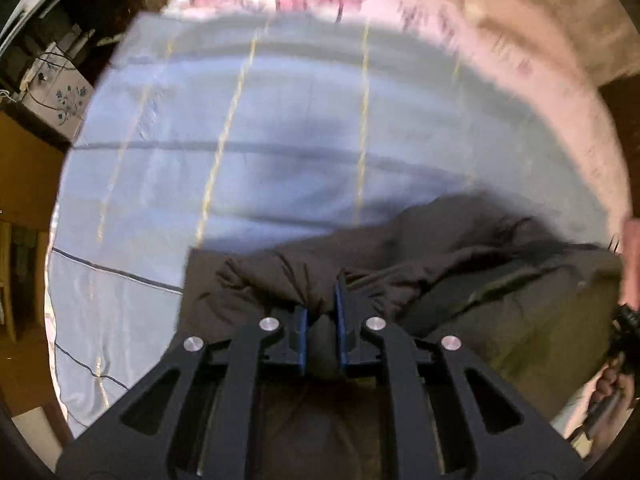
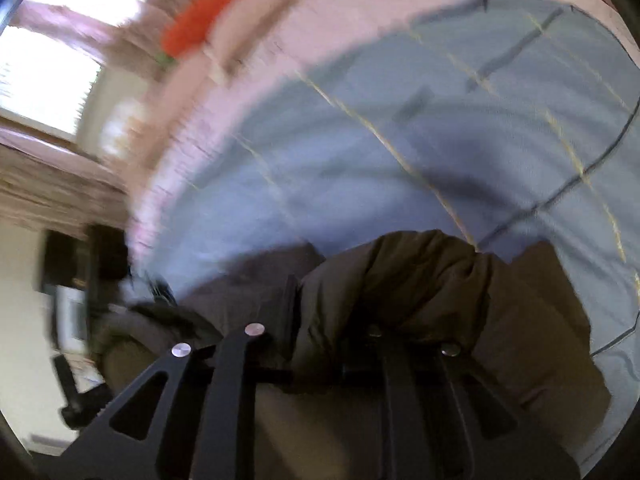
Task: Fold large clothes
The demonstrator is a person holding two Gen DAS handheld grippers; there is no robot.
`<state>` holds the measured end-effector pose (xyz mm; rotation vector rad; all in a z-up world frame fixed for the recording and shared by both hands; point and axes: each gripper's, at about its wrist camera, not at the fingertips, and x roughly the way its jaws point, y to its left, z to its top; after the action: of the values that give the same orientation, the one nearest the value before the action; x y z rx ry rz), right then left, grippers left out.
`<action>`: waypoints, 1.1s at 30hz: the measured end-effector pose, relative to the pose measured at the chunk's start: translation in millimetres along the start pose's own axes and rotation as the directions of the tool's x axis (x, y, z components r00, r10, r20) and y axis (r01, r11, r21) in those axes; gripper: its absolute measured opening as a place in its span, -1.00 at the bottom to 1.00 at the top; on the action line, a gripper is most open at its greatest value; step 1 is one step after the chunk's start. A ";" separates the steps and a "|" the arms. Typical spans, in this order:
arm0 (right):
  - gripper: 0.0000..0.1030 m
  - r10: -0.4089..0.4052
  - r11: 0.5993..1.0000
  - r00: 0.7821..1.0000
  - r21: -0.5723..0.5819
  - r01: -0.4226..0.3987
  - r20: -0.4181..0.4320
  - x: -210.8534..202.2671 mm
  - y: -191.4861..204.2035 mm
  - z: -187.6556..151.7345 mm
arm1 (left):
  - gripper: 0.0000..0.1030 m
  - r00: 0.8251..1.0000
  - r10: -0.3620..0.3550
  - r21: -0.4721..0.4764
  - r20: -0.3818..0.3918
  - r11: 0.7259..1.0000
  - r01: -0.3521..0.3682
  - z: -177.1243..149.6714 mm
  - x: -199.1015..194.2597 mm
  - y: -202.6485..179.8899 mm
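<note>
A large dark brown-black garment (image 1: 460, 256) hangs bunched over a light blue bed sheet (image 1: 260, 128). In the left wrist view my left gripper (image 1: 322, 308) is shut on a fold of that garment, its blue pads pinching the cloth. In the right wrist view the same dark garment (image 2: 420, 280) drapes over my right gripper (image 2: 320, 312) and hides its right finger; only the left finger (image 2: 290, 304) shows, pressed against the gathered cloth. The right gripper is shut on the garment. Both views are blurred.
The blue sheet with yellow and dark lines lies on a pink patterned bed cover (image 1: 500, 40). An orange object (image 2: 208, 12) rests at the bed's far edge. A white floral box (image 1: 60, 92) stands left of the bed. A bright window (image 2: 44, 84) is at the left.
</note>
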<state>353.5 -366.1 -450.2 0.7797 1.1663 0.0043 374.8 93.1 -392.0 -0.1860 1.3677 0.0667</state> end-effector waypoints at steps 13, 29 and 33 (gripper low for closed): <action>0.97 0.306 0.907 0.943 0.262 -0.330 0.130 -85.2 -73.1 58.9 | -0.61 0.986 -0.156 -0.234 -0.058 0.962 0.138 15.9 32.9 47.8; 0.65 -0.158 0.754 0.987 -0.648 0.106 -0.022 16.9 110.4 -108.7 | 0.95 0.951 -0.211 -0.339 0.226 0.898 0.279 18.2 -67.2 106.6; 0.64 -0.179 0.801 0.982 -0.588 0.110 -0.060 21.3 115.3 -89.5 | 0.95 0.922 -0.253 -0.124 0.292 0.946 0.298 -11.4 -126.5 67.1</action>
<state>333.0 -223.3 -419.2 0.1393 1.2380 0.2736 327.7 164.8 -276.8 -0.4925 1.0489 -0.0304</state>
